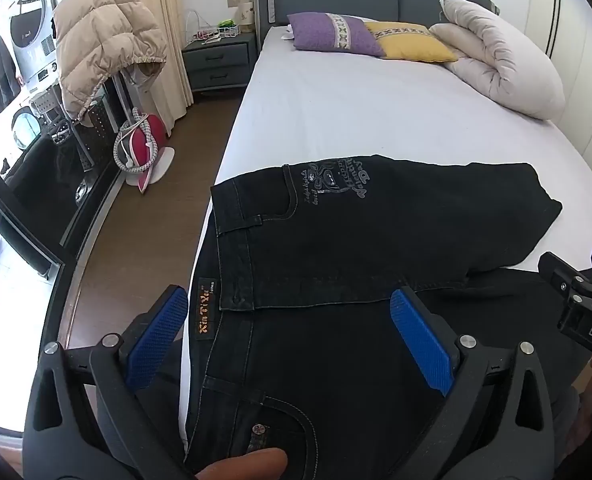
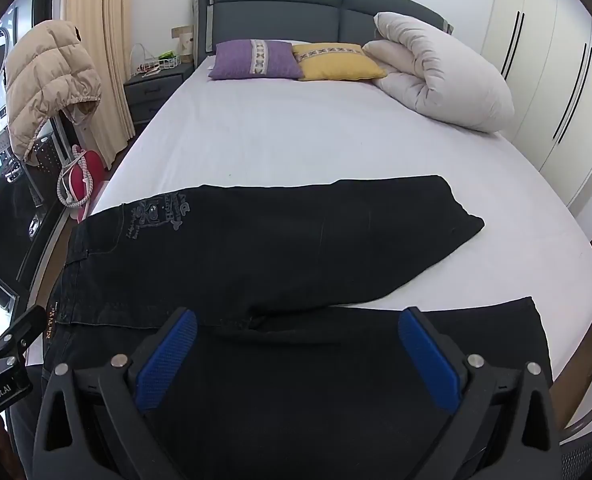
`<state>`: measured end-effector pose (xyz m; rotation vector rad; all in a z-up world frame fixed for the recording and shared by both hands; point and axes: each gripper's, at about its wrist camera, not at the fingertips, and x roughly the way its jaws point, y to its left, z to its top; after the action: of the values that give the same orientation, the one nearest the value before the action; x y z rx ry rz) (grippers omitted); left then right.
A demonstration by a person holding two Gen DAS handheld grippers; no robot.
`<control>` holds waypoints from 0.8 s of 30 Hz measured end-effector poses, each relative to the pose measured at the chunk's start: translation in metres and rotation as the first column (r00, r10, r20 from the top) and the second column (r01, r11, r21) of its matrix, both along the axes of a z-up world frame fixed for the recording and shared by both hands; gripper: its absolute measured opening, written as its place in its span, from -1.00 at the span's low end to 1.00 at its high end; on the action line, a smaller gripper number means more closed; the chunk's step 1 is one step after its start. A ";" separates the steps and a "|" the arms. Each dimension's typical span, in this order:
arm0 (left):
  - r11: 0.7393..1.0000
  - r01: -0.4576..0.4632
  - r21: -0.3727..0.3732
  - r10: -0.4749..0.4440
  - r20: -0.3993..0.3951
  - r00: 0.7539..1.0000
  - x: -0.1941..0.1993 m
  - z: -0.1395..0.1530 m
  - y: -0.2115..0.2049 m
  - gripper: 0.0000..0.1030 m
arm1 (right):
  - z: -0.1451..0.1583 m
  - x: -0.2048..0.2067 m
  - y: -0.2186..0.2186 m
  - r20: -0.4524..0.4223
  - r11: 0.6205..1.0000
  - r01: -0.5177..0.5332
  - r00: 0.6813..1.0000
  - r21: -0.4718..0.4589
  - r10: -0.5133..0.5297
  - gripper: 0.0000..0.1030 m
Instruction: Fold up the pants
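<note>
Flat across bed [image 2: 296, 140], black pants [image 2: 280, 248].

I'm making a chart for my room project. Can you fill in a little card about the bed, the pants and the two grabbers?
bed: white sheet
pants: black jeans, spread flat across the near end, legs apart
far leg: has a grey print
pillows: purple pillow, yellow pillow
left gripper: open, over the waistband, holding nothing
right gripper: open, over the near leg, holding nothing

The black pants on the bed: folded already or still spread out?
Spread out: the black pants lie flat on the bed, both legs apart, far leg angled away.
</note>
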<state>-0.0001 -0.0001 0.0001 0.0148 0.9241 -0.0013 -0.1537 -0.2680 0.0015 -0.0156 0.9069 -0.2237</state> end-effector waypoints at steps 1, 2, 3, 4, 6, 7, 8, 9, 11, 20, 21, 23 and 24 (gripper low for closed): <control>1.000 -0.001 0.002 0.001 -0.001 1.000 0.000 0.000 0.000 1.00 | 0.000 0.000 0.000 0.001 1.000 -0.001 1.000 -0.001 0.001 1.00; 1.000 -0.001 0.005 0.001 -0.003 1.000 0.000 0.000 0.000 1.00 | -0.001 -0.002 -0.001 0.002 1.000 -0.002 1.000 -0.001 0.002 1.00; 1.000 0.000 0.001 0.000 -0.002 1.000 0.000 0.000 0.000 1.00 | -0.001 -0.001 -0.002 0.000 1.000 -0.001 1.000 0.001 0.001 1.00; 1.000 -0.001 0.002 0.001 -0.002 1.000 0.000 0.000 0.000 1.00 | 0.000 -0.001 -0.002 0.000 1.000 0.000 1.000 0.000 0.000 1.00; 1.000 -0.004 0.005 0.004 -0.004 1.000 0.000 0.000 0.000 1.00 | 0.000 -0.001 -0.002 -0.002 1.000 0.000 1.000 -0.001 0.000 1.00; 1.000 -0.006 0.005 0.006 -0.005 1.000 0.000 0.000 0.000 1.00 | 0.000 -0.001 -0.002 -0.001 1.000 0.000 1.000 -0.001 0.000 1.00; 1.000 -0.008 0.006 0.008 -0.006 1.000 0.000 0.000 0.001 1.00 | 0.000 -0.001 -0.002 -0.001 1.000 0.000 1.000 -0.001 0.000 1.00; 1.000 -0.010 0.006 0.010 -0.004 1.000 -0.001 -0.001 0.002 1.00 | 0.000 -0.001 -0.002 -0.002 1.000 0.000 1.000 -0.002 0.000 1.00; 1.000 -0.013 0.006 0.013 -0.002 1.000 0.001 -0.007 0.004 1.00 | 0.000 -0.001 -0.002 -0.001 1.000 0.000 1.000 -0.001 0.000 1.00; 1.000 -0.016 0.007 0.016 -0.012 1.000 0.001 -0.005 0.003 1.00 | -0.008 -0.003 0.002 -0.002 1.000 -0.002 1.000 0.000 0.002 1.00; 1.000 -0.015 0.007 0.016 -0.013 1.000 0.001 -0.005 0.002 1.00 | -0.007 -0.003 0.002 -0.003 1.000 -0.002 1.000 0.000 0.002 1.00; 1.000 -0.015 0.007 0.016 -0.013 1.000 0.001 -0.005 0.002 1.00 | -0.007 -0.003 0.002 -0.003 1.000 -0.002 1.000 -0.001 0.002 1.00; 1.000 -0.016 0.007 0.016 -0.013 1.000 0.001 -0.005 0.002 1.00 | -0.008 -0.003 0.003 -0.003 1.000 -0.002 1.000 -0.001 0.002 1.00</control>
<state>0.0006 0.0023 -0.0050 0.0141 0.9374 0.0169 -0.1567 -0.2653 -0.0061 -0.0173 0.9101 -0.2225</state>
